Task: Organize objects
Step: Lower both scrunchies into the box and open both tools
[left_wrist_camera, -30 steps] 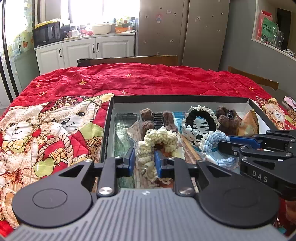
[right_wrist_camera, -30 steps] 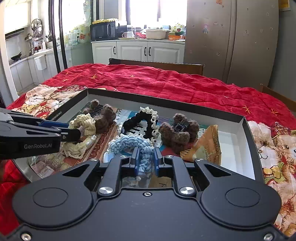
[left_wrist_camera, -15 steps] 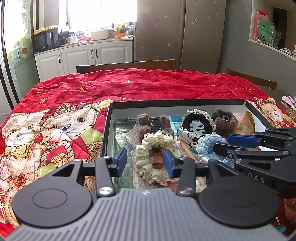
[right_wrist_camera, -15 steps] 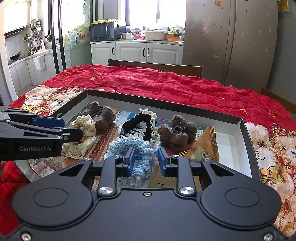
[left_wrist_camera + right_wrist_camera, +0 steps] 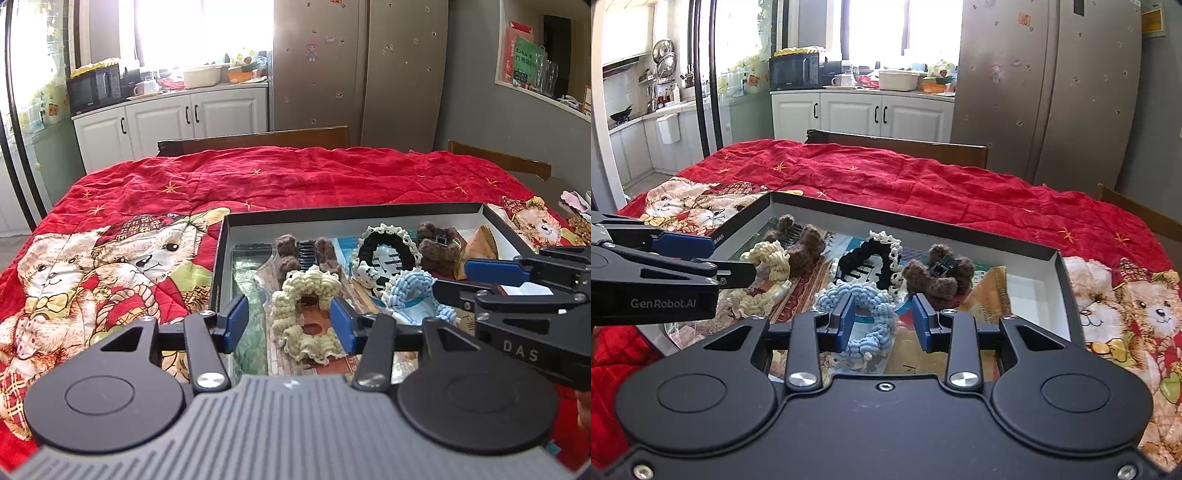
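Note:
A shallow black box (image 5: 332,218) (image 5: 923,229) lies on the red quilt and holds hair accessories. In the left wrist view a cream scrunchie (image 5: 306,317) lies on the box floor between the spread blue pads of my left gripper (image 5: 289,323). Its jaws are opening and no longer press the scrunchie. In the right wrist view a light blue scrunchie (image 5: 864,306) rests between the pads of my right gripper (image 5: 883,321), whose jaws are also opening. Behind them lie a black lace-edged scrunchie (image 5: 386,254) (image 5: 875,254) and a brown fuzzy claw clip (image 5: 439,247) (image 5: 938,277).
A second brown fuzzy clip with black teeth (image 5: 306,254) (image 5: 798,243) sits at the box's back left, and an orange packet (image 5: 990,295) at its right. The teddy-bear quilt (image 5: 110,266) spreads around the box. Wooden chair backs (image 5: 897,144) stand at the far edge.
Both grippers have opened. The left one let go of the cream scrunchie and the right one let go of the blue scrunchie. Both scrunchies now rest in the box.

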{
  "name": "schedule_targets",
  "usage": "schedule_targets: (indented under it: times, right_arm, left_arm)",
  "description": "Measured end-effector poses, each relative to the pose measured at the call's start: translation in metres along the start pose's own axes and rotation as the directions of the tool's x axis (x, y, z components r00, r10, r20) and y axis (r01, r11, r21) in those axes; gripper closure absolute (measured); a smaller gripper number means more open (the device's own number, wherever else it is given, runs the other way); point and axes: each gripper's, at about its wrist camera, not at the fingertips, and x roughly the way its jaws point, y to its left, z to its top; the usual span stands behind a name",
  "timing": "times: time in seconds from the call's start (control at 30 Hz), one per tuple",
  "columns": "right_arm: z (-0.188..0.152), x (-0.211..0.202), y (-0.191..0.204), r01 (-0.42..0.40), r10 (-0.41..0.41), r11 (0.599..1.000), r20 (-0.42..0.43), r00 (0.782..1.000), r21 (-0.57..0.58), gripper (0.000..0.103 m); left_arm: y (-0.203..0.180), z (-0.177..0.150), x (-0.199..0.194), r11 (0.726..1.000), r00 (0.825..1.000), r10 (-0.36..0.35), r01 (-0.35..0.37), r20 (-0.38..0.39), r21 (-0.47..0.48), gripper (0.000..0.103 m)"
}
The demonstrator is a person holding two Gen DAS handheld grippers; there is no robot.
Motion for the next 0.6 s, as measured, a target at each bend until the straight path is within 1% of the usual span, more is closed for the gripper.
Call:
schedule_targets:
  times: [0.1, 0.17, 0.37, 0.6]
  right_arm:
    - [0.001, -0.007, -0.001, 0.006, -0.006, 1.0, 0.005, 1.0, 0.002, 0.07]
    - [0.001, -0.013, -0.001, 0.009, -0.009, 1.0, 0.009, 1.0, 0.004, 0.07]
    - [0.002, -0.028, -0.003, 0.013, -0.013, 1.0, 0.023, 1.0, 0.011, 0.069]
    - [-0.004, -0.051, -0.008, 0.029, -0.029, 0.999, 0.037, 0.999, 0.017, 0.068]
  left_arm:
    - [0.0, 0.001, -0.005, 1.0, 1.0, -0.004, 0.004, 0.001, -0.003, 0.038]
    - [0.0, 0.002, -0.01, 1.0, 1.0, 0.0, 0.0, 0.009, -0.002, 0.036]
    - [0.0, 0.006, -0.025, 1.0, 0.999, 0.003, -0.003, 0.034, 0.002, 0.035]
    - [-0.002, 0.007, -0.041, 1.0, 0.999, -0.001, 0.0, 0.051, 0.006, 0.034]
